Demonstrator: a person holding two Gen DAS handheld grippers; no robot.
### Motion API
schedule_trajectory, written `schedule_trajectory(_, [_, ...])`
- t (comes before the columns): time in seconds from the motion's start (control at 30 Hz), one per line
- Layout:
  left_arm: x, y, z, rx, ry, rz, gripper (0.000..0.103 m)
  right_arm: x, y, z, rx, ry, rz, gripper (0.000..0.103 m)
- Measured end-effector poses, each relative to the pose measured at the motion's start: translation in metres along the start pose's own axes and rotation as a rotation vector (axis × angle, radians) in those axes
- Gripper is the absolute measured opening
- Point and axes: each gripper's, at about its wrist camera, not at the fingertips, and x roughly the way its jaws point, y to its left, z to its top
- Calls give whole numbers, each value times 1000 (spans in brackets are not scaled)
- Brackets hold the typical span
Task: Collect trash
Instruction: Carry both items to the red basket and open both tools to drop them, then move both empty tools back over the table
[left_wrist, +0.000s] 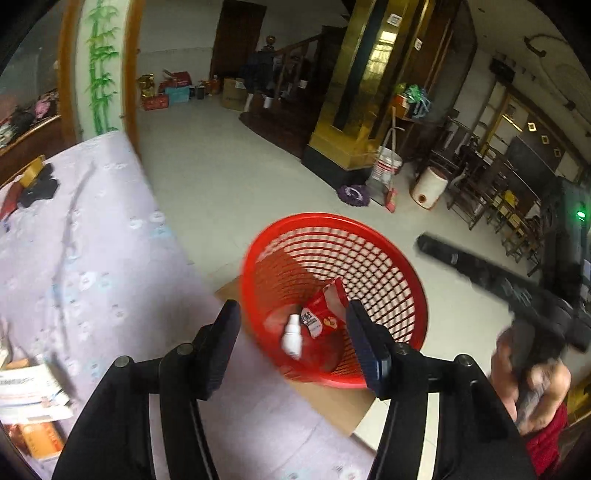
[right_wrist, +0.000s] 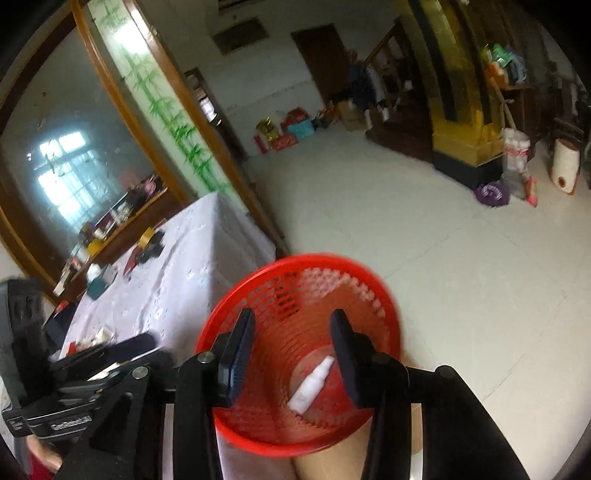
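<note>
A red mesh trash basket (left_wrist: 384, 266) stands on the floor beside the table; it also shows in the right wrist view (right_wrist: 236, 314). Inside lie a white bottle (left_wrist: 291, 338) and a red torn packet (left_wrist: 325, 314). In the right wrist view only the white bottle (right_wrist: 312, 386) shows. My left gripper (left_wrist: 291, 339) is open and empty above the basket's near rim. My right gripper (right_wrist: 291, 354) is open and empty above the basket mouth. The right gripper (left_wrist: 498, 280) also shows, blurred, at the right of the left wrist view.
A table with a lilac cloth (left_wrist: 92, 258) holds papers (left_wrist: 29, 391), a tape roll (right_wrist: 146, 236) and dark items. Flat cardboard (left_wrist: 332, 402) lies under the basket. A gold pillar (left_wrist: 365, 92), a bucket and a mop (left_wrist: 352, 194) stand on the tiled floor.
</note>
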Motion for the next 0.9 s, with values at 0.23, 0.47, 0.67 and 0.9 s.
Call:
schedule_trajectory(0.23, [-46, 31, -17, -28, -60, 48, 58, 50, 2, 2, -143, -305, -865, 46])
schedule_trajectory(0.47, [-73, 67, -35, -76, -69, 89, 58, 101, 2, 0, -136, -159, -884, 46])
schedule_trajectory(0.67, [-83, 89, -48, -124, -63, 92, 58, 94, -15, 7, -10, -61, -770, 46])
schedule_trajectory(0.9, [-97, 100, -64, -136, -64, 96, 58, 77, -56, 1, 89, 40, -690, 46])
